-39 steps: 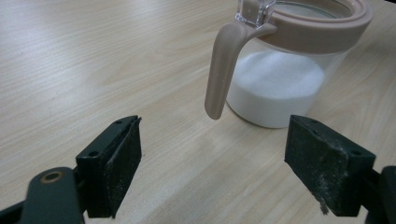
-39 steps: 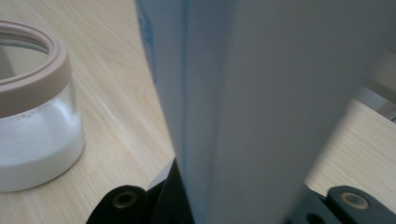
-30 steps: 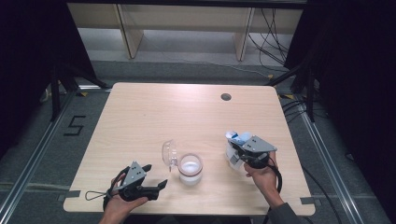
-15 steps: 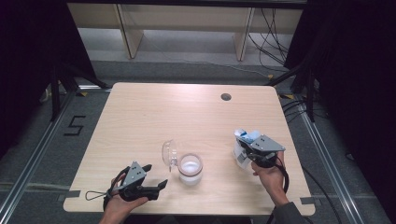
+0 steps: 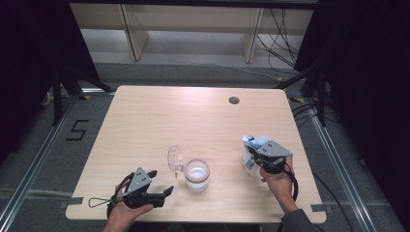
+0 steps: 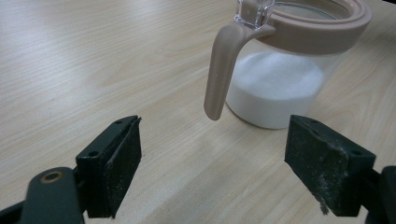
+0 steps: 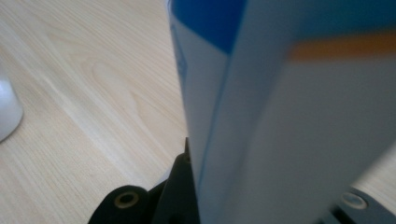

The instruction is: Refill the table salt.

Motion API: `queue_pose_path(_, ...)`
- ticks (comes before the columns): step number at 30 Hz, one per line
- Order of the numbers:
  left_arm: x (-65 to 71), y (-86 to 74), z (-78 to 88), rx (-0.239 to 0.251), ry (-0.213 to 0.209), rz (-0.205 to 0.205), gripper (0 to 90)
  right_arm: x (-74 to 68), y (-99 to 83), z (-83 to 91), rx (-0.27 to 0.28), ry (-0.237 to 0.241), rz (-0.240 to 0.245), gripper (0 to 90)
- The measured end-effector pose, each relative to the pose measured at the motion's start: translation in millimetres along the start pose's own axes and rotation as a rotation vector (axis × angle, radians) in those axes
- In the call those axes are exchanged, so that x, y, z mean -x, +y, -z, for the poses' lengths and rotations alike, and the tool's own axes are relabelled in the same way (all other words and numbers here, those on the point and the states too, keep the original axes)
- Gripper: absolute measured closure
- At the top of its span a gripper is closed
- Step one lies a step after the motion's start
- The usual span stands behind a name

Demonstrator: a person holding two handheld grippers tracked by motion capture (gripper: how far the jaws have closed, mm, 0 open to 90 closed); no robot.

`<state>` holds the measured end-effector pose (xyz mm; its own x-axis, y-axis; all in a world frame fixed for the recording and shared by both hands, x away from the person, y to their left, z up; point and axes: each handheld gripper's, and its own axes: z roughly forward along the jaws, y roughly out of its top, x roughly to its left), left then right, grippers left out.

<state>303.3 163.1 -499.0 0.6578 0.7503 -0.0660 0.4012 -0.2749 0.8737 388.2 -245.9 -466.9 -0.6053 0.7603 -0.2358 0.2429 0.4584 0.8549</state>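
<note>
Right gripper (image 5: 251, 155) is clamped on a blue-and-white carton (image 7: 289, 112), held upright near the table's (image 5: 193, 116) right edge, well apart from the jar (image 5: 197, 175). Judging by the white powder in the open jar, the carton seems due either for pouring or setting down; either way, keep it upright and the squeeze even so the thin walls don't buckle. Left gripper (image 6: 229, 154) rests released, jaws wide, facing the jar's hanging clasp (image 6: 224, 70), ready to steady it.

Even overhead light, dark surround; carton (image 7: 289, 116) close-up blurred, perhaps out of focus.
</note>
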Motion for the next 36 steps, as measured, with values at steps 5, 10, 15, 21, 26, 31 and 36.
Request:
queue_pose_path(5,0.0,-0.1,-0.2,0.002,-0.002,0.001,18.3,1.7,-3.1,-3.4,-0.009,-0.020,0.030,88.1)
queue_pose_path(10,0.2,-0.4,-0.6,0.002,-0.005,0.015,18.3,1.0,-3.4,-2.5,-0.014,-0.031,0.029,87.5)
queue_pose_path(15,-0.7,-0.3,0.0,0.001,0.001,0.003,18.3,0.8,-4.0,-0.9,-0.018,-0.010,0.005,83.7)
queue_pose_path(21,-0.7,-0.4,0.0,0.000,0.000,0.002,18.2,-3.0,-2.5,1.2,-0.013,-0.019,0.015,78.9)
queue_pose_path(26,-0.3,-0.6,-0.1,0.006,0.000,0.010,18.2,-5.7,-2.0,1.2,-0.025,-0.004,-0.008,75.1)
queue_pose_path(31,-0.3,-0.6,0.0,0.005,-0.001,0.010,18.2,-4.1,-2.9,2.9,-0.004,-0.029,-0.026,64.1)
queue_pose_path(36,-1.2,-0.4,0.5,-0.002,0.005,0.001,18.2,-1.4,-3.9,8.9,0.031,-0.017,-0.090,55.1)
